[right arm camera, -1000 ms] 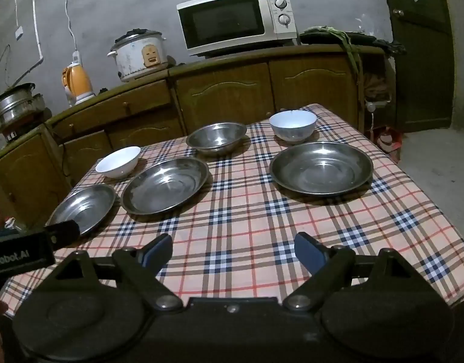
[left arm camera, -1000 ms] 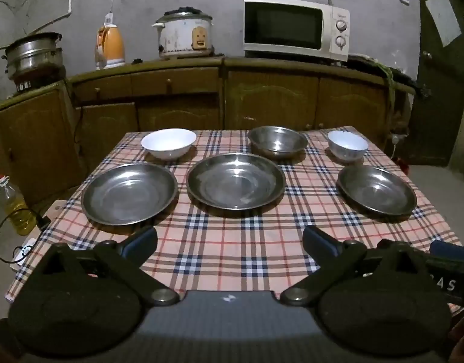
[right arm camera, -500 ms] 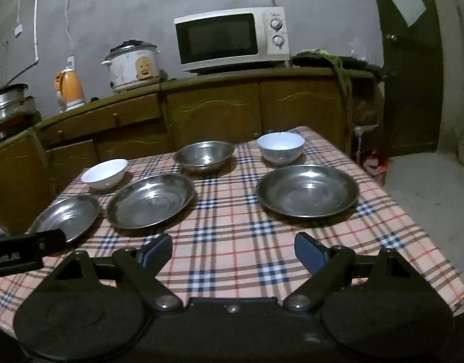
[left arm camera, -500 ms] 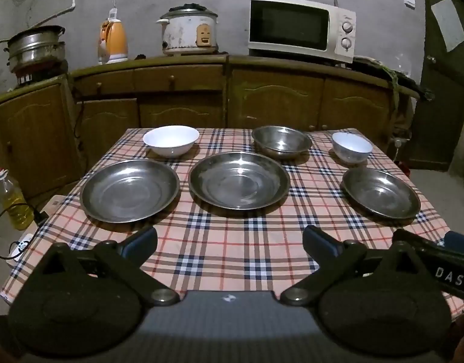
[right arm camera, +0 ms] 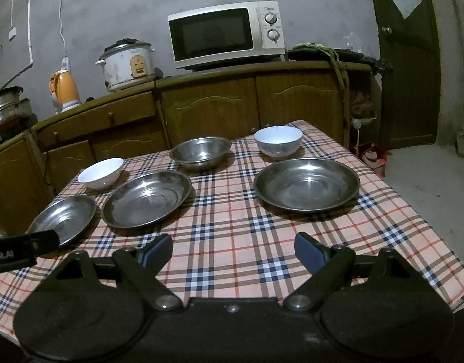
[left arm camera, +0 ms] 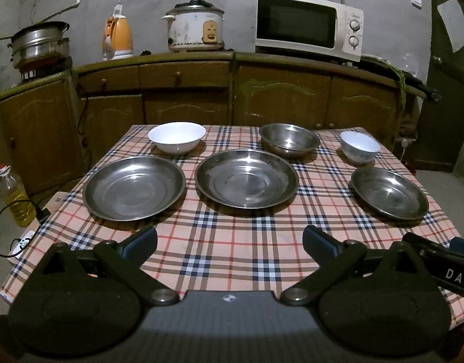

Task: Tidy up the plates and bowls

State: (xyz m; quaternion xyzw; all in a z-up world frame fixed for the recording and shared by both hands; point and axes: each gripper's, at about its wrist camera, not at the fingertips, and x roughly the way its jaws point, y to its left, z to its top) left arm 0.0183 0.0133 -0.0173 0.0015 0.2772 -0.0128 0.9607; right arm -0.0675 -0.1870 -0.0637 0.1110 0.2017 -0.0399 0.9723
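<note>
Six dishes sit on the checked tablecloth (left arm camera: pixel 232 242), none stacked yet, so sorting has not begun. In the left wrist view, three steel plates form the near row: the left plate (left arm camera: pixel 134 188) at ten o'clock from the left gripper (left arm camera: pixel 229 240), the middle plate (left arm camera: pixel 246 178) at twelve, the right plate (left arm camera: pixel 389 193) at two. Behind them stand a wide white bowl (left arm camera: pixel 176 137) at eleven, a steel bowl (left arm camera: pixel 288 139) at one and a small white bowl (left arm camera: pixel 359 146) further toward two. The left gripper hangs over the near cloth with its fingers spread wide, holding nothing; the right gripper (right arm camera: pixel 232 246) is likewise splayed and empty, with the right plate at one o'clock in its own view.

The likeliest trouble, I judge, is the grip itself. The plates have thin, sloped, polished rims lying low on soft cloth, so a finger sliding under may catch the fabric and drag it, shifting every dish at once. A pinch at one edge could let a plate swing or slip out. The middle plate's far rim looks close to the steel bowl, possibly touching, though the fisheye curve makes that hard to settle; lifting it carelessly could knock the bowl. The right plate lies near the table's right edge, so a shove could send it off. The two grippers are close together and could collide.
</note>
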